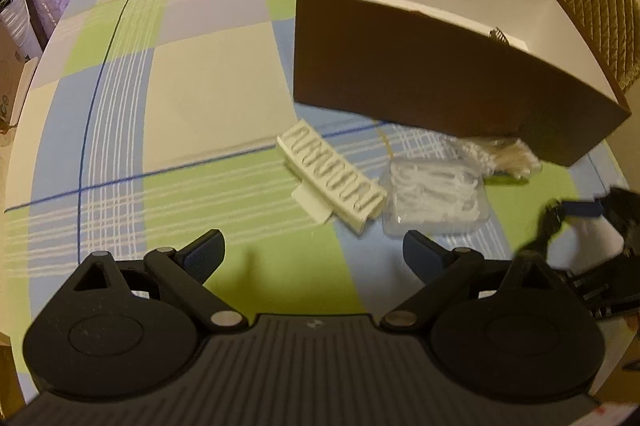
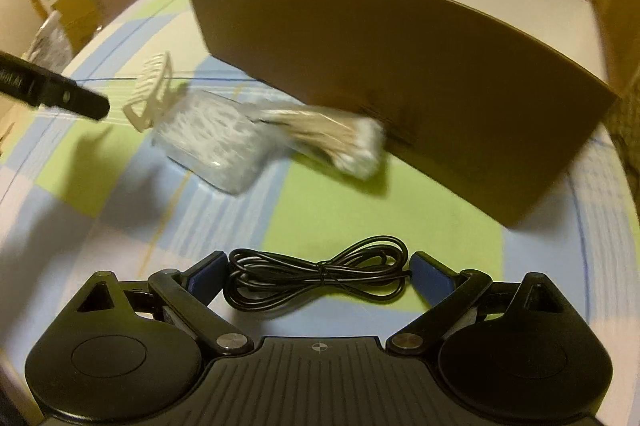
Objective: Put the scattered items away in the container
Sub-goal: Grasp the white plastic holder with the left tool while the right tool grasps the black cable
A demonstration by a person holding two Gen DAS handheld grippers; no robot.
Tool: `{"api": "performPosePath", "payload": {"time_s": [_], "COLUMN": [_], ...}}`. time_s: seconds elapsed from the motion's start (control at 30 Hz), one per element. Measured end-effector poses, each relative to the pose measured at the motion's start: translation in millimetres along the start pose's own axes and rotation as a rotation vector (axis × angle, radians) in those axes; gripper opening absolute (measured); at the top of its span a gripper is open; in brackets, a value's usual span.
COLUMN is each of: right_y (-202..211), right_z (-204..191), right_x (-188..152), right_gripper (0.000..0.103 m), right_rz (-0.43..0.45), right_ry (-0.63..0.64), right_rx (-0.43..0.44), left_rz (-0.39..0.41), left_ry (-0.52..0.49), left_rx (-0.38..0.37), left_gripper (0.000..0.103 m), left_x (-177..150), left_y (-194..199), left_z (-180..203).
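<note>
Our right gripper (image 2: 318, 272) has jaws spread wide around the coiled black cable (image 2: 318, 276), which lies on the counter (image 2: 120, 186) just in front of the brown box (image 2: 400, 74). We should drop lower, centre on the tied middle, then pinch so no loops slip out. Our left gripper (image 1: 314, 250) hovers, jaws spread and holding nothing, near the white clip (image 1: 332, 180). The floss pick case (image 1: 434, 198) and cotton swab bag (image 1: 496, 154) wait beside the box.
</note>
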State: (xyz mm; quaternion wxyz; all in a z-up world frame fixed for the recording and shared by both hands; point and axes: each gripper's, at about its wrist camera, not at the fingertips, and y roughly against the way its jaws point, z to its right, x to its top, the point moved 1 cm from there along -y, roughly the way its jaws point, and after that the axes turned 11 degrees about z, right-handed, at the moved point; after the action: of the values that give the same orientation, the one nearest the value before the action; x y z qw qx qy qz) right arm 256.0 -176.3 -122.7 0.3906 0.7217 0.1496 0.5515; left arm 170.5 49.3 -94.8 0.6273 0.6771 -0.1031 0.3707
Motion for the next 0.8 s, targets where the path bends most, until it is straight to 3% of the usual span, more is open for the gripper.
{"api": "performPosePath", "payload": {"time_s": [0.17,0.33,0.47,0.53,0.63,0.8], "right_y": [10,16,20,20,21,17], "right_z": [17,24,26,26,24,20], "right_x": [-3,-4,-6,-6,-7,-7], "right_gripper": [0.094,0.094,0.094,0.094,0.094,0.094], "right_rz": [-0.002,0.001,0.001,-0.001,-0.003,-0.007], "right_ry": [-0.053,-0.077,-0.077,-0.078,-0.070,-0.057], "right_rx": [-0.051,-0.075,-0.079,-0.079,-0.072,-0.063], "left_rz": [0.044,0.025,-0.001,-0.007,-0.016,-0.022], "left_ry": [-0.005,-0.021,-0.064,-0.080,-0.092,-0.171], "left_rx": [0.008,0.008,-0.008,-0.029,-0.063,-0.095], "left_gripper": [0.088,0.068,0.061,0.044,0.028,0.023], "left_x": [20,28,21,18,15,9], "left_y": [-15,-39,-53,-56,-57,-47], "left_z": [4,7,10,9,2,-7]}}
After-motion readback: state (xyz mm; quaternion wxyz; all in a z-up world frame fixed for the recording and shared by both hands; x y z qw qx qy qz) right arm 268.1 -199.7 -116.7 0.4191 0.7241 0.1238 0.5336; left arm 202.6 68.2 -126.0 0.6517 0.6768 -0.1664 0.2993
